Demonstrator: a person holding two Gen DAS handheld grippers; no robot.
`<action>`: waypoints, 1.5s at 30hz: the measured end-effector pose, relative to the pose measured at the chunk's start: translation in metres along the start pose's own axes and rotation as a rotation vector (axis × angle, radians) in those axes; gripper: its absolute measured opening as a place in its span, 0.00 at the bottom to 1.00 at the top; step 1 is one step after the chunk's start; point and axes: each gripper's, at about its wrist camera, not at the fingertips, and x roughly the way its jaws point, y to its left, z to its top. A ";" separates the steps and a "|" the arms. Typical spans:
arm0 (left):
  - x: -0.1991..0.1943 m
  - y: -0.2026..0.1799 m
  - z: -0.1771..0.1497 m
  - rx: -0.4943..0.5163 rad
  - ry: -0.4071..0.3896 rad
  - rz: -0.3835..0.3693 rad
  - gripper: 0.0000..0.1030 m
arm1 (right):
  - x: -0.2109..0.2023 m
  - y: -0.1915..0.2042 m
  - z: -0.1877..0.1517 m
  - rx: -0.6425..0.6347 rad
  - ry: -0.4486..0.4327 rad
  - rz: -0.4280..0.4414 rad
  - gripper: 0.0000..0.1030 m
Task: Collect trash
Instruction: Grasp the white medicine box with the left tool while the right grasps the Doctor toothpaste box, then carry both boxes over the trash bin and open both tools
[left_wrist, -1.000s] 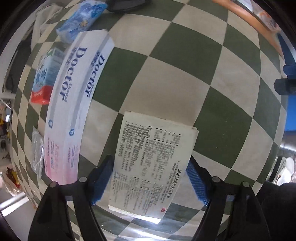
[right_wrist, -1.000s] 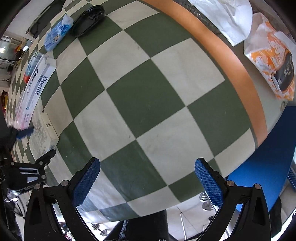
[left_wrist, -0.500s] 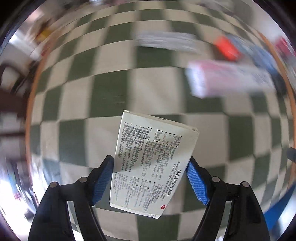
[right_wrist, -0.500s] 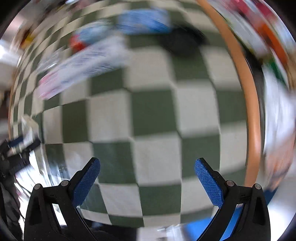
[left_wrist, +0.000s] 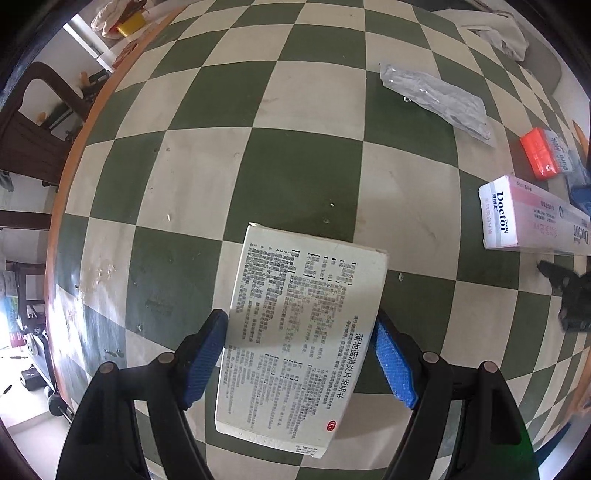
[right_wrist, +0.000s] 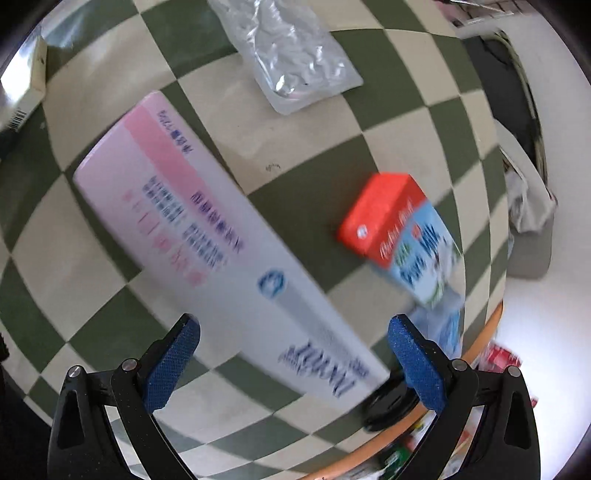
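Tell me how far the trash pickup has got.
Nothing shows as binned yet; no bin is clearly in view. In hand: the left gripper is clamped on the white medicine box, held above the checkered table. The right gripper is open and empty. Left on the table: the toothpaste box, milk carton and clear plastic wrapper.

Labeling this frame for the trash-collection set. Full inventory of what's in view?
medicine box: 1, white with black print, clamped in left gripper
Doctor toothpaste box: 1, white and pink, lying on tablecloth under right gripper
milk carton: 1, red and blue, right of toothpaste box
clear plastic wrapper: 1, crinkled, beyond toothpaste box
black lid: 1, near table edge
tablecloth: 1, green and cream checks
left gripper: black, blue pads, shut on box
right gripper: black, blue pads, open, empty
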 end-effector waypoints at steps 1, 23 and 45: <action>0.005 -0.007 0.001 0.001 0.002 0.000 0.75 | -0.001 -0.003 0.006 0.021 0.004 0.031 0.82; 0.030 0.021 0.027 0.049 0.012 -0.039 0.71 | -0.028 0.005 -0.014 0.713 -0.042 0.500 0.49; -0.084 0.097 -0.123 0.191 -0.260 -0.135 0.71 | -0.131 0.155 -0.183 1.208 -0.321 0.583 0.48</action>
